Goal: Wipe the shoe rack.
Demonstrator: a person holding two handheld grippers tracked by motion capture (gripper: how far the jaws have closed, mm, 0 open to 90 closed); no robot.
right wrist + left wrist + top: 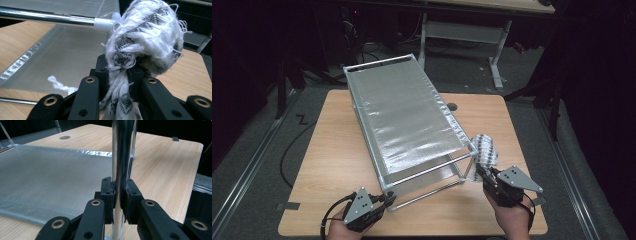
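1. White-and-grey knitted cloth (142,37) sits bunched between the jaws of the right gripper (486,176), raised just beside the near right corner of the silver metal-tube rack with grey mesh shelves (404,112).
2. Left gripper (388,199) clamps the rack's near left upright post (117,157).
3. Rack stands on the light wooden table (332,150).

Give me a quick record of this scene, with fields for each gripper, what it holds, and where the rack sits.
left gripper: shut on the rack's near upright post
right gripper: shut on a white and grey cloth
rack: metal frame with silvery mesh shelves, standing on the wooden table
cloth position: at the rack's near right corner, beside the top rail
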